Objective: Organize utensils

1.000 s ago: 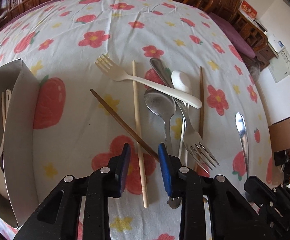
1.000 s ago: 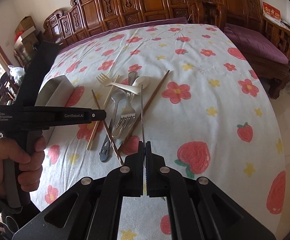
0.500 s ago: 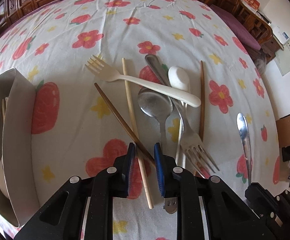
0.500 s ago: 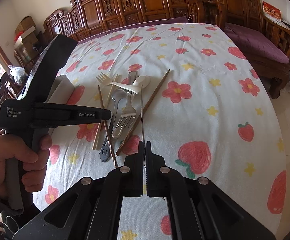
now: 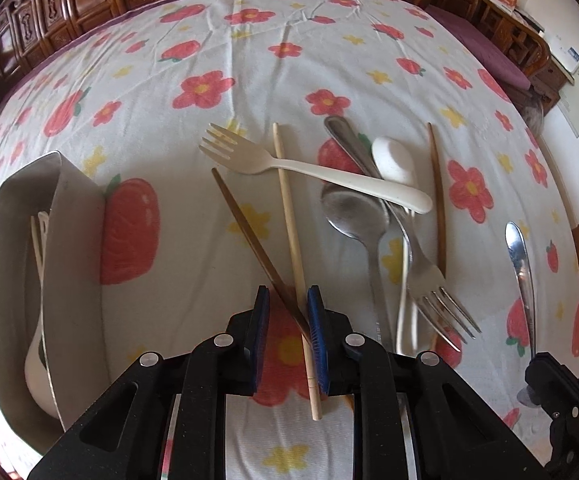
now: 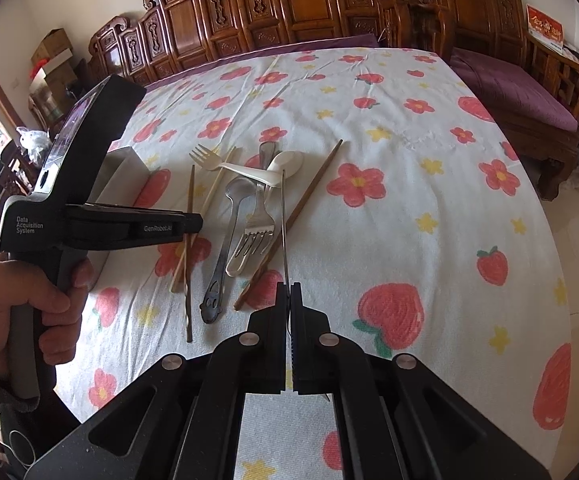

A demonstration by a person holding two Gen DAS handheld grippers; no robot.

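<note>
utensils lie in a loose pile mid-worktop on the flowered cloth [image 5: 249,80]. left claw [image 5: 288,320] points steeply down over the near ends of two chopsticks, a pale chopstick [image 5: 289,216] and a dark brown chopstick [image 5: 249,232] crossing between its blue pads [image 5: 314,320]; jaws closing, narrow gap left, pads not clearly pressing yet. beyond: cream plastic fork [image 5: 309,168] lying across the pale chopstick and over a steel spoon [image 5: 355,210]; white spoon [image 5: 393,160], steel fork [image 5: 437,292] tines toward camera, second dark chopstick [image 5: 437,200] at right of pile. metal tray [image 5: 77,264] on the left edge, a cream utensil [image 5: 37,320] inside it. right claw [image 6: 290,320] fully closed on a thin steel handle [image 6: 284,232] seen edge-on; which utensil it is, cannot tell. a hand [image 6: 17,304] grips the left claw's handle in the right wrist view. carved wooden furniture [image 6: 289,12] behind the worktop.
</note>
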